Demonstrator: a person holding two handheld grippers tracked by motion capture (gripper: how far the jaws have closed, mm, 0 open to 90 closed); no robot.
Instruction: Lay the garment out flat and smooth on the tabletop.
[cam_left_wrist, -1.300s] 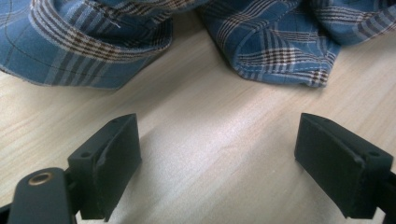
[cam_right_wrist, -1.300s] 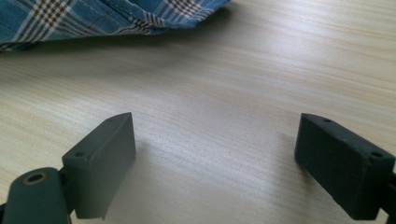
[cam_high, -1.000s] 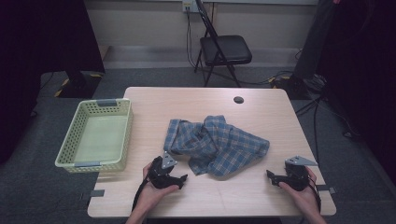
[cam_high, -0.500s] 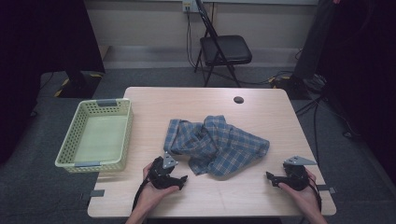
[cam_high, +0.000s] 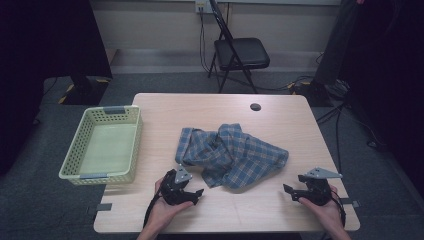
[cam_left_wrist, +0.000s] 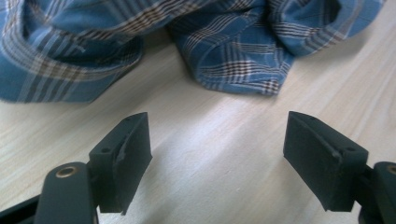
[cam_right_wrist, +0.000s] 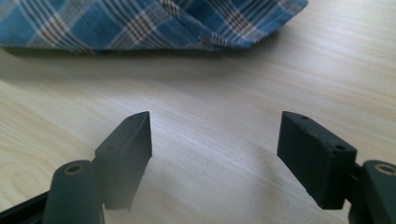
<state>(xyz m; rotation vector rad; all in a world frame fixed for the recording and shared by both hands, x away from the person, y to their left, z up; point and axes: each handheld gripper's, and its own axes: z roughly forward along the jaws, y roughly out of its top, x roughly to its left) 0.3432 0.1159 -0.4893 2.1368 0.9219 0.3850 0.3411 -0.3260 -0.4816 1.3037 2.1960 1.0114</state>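
Note:
A crumpled blue plaid shirt (cam_high: 230, 155) lies in the middle of the light wooden table (cam_high: 280, 120). My left gripper (cam_high: 196, 194) rests on the table just in front of the shirt's left end, with a hand around it. Its jaws stand apart with bare wood between them (cam_left_wrist: 217, 144), and the shirt (cam_left_wrist: 233, 51) lies a little beyond. My right gripper (cam_high: 289, 193) sits near the front right and points left toward the shirt's right end. It is open over bare wood (cam_right_wrist: 215, 144), short of the shirt's hem (cam_right_wrist: 140, 23). Both pairs of jaws have just been closing, with nothing between them.
A pale green plastic basket (cam_high: 75, 150) stands empty at the table's left edge. A small black round object (cam_high: 255, 106) lies near the far edge. A black folding chair (cam_high: 240, 52) stands behind the table, with cables on the floor.

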